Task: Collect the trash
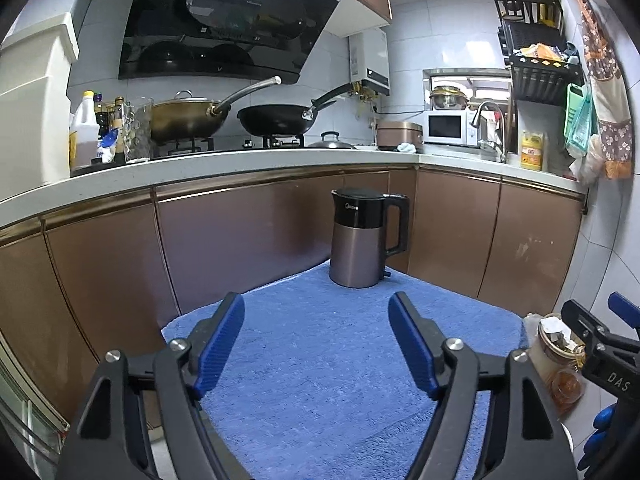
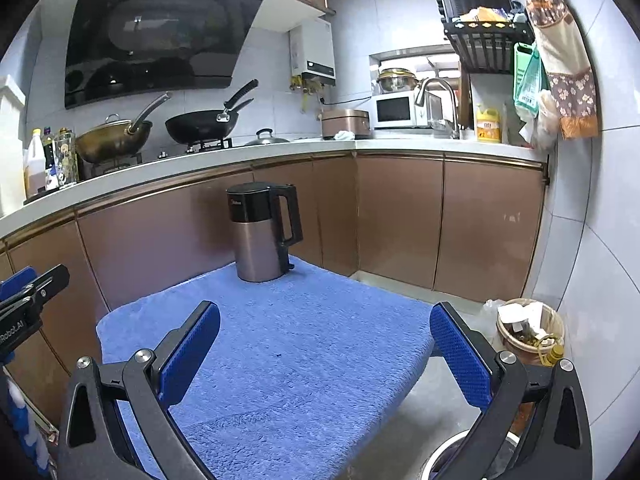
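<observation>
A small bin (image 2: 530, 332) full of paper scraps and a bottle stands on the floor at the right of the blue towel-covered table (image 2: 288, 344); the left wrist view shows the bin (image 1: 554, 344) at its right edge. My left gripper (image 1: 316, 312) hovers open over the towel (image 1: 320, 360), nothing between its blue pads. My right gripper (image 2: 325, 320) is open wide above the towel's right part, also with nothing in it; the other view catches it (image 1: 600, 328) beside the bin. No loose trash shows on the towel.
A black and silver kettle (image 1: 362, 236) stands at the towel's far end. Behind it run brown cabinet doors (image 2: 400, 216) under a white counter with woks (image 1: 188, 118), bottles, a microwave (image 2: 398, 110) and a tap. A metal bowl (image 2: 452, 460) sits on the floor.
</observation>
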The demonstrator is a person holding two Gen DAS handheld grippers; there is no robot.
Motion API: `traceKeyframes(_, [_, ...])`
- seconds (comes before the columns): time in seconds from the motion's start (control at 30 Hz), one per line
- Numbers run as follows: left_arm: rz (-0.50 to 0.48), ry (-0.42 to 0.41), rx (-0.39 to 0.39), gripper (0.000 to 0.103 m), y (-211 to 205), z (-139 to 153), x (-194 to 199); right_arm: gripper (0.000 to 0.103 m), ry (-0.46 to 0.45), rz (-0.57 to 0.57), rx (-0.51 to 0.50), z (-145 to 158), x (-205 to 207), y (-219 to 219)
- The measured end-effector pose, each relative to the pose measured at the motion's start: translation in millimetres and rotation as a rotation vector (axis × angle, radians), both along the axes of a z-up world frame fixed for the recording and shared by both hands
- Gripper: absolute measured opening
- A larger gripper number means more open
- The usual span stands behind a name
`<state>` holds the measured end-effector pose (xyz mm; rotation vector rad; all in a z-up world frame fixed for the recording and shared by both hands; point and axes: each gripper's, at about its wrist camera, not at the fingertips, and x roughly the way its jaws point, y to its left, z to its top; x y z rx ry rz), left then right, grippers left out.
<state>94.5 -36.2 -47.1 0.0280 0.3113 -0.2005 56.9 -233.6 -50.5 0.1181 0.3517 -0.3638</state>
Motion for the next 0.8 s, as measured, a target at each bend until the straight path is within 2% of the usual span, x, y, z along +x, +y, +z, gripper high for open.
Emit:
traceKeyframes(0.27, [0.03,-0.059,0.004,0.073,8,2,-11,0.103,-0.016,-0.037,0.016,-5,-5,-2])
traceKeyframes(0.8, [0.019,-0.091,-0.007,0.073,8,4,-24,0.103,-0.039,-0.109,0.004,-6,-17,-8])
